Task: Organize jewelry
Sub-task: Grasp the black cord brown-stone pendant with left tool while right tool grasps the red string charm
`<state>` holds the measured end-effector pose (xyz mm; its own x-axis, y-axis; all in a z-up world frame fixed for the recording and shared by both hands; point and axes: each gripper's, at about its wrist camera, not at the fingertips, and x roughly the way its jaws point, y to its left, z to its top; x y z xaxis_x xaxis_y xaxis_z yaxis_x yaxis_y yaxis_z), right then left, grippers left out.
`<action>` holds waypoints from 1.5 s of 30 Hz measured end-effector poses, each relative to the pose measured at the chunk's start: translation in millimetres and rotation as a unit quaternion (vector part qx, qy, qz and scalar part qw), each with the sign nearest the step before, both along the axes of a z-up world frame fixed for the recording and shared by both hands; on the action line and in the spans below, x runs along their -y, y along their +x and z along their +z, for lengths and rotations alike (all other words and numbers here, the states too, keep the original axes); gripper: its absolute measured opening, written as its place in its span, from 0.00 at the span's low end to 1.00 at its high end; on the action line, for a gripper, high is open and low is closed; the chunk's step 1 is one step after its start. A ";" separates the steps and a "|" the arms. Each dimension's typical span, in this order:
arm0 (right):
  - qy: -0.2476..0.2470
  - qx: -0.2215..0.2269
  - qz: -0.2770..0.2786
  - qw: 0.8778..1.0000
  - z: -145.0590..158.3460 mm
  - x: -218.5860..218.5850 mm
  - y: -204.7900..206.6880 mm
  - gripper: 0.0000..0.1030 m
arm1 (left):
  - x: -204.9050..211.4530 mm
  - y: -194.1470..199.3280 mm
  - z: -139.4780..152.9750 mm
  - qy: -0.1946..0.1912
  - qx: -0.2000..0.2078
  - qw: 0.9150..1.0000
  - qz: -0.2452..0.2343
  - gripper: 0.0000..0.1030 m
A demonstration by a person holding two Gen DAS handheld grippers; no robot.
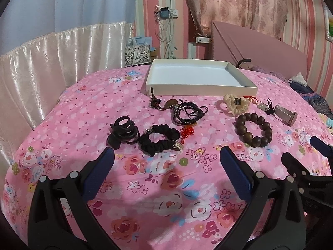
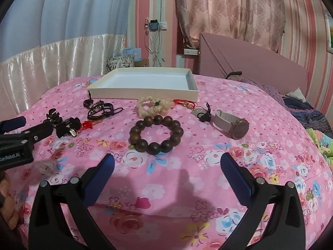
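Jewelry lies in a row on a pink floral bedspread in front of an empty white tray [image 1: 199, 87] [image 2: 141, 95]. From left: a black claw clip [image 1: 122, 131], a black scrunchie [image 1: 158, 139], black cord bracelets [image 1: 187, 112], a cream bracelet [image 1: 235, 104] [image 2: 152, 106], a dark wooden bead bracelet [image 1: 252, 130] [image 2: 156, 135] and a watch [image 1: 285, 115] [image 2: 235, 126]. My left gripper [image 1: 166, 164] hovers open just before the scrunchie. My right gripper [image 2: 166, 166] hovers open before the bead bracelet. Neither holds anything.
A pink headboard [image 1: 260, 48] and dark bedding [image 2: 308, 108] lie to the right. Shiny white cloth [image 1: 41, 62] hangs at the left. Bags [image 1: 137, 54] and a wall socket with cables [image 1: 166, 16] stand behind the bed. A hand [image 2: 8, 198] holds the left gripper.
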<state>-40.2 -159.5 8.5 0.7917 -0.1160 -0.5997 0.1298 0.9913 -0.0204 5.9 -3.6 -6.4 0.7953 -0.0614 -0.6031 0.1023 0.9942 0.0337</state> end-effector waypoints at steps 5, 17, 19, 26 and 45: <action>0.034 -0.020 -0.001 0.999 -3.6 9.3 2.6 0.98 | -1.7 -3.1 4.4 -0.008 -0.002 1.000 0.000 0.97; 0.044 -0.057 0.006 0.997 37.6 32.3 21.1 0.98 | -13.4 20.4 28.5 -0.021 -0.054 0.998 -0.006 0.97; 0.032 -0.069 0.008 0.997 48.6 32.5 31.8 0.98 | -15.8 27.1 39.0 -0.020 -0.052 0.998 0.000 0.97; 0.012 -0.050 0.021 0.998 91.8 35.6 71.2 0.98 | -12.0 69.8 75.4 -0.030 -0.065 0.997 -0.012 0.97; 0.035 -0.141 -0.033 0.989 55.6 78.6 208.4 0.98 | -5.1 190.2 56.0 -0.022 -0.115 0.993 -0.012 0.97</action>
<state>168.2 -238.1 64.1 0.5833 -0.1117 -0.8045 0.1933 0.9811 0.0039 196.1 1.5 49.6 0.6345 -0.1091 -0.7652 0.1254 0.9914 -0.0373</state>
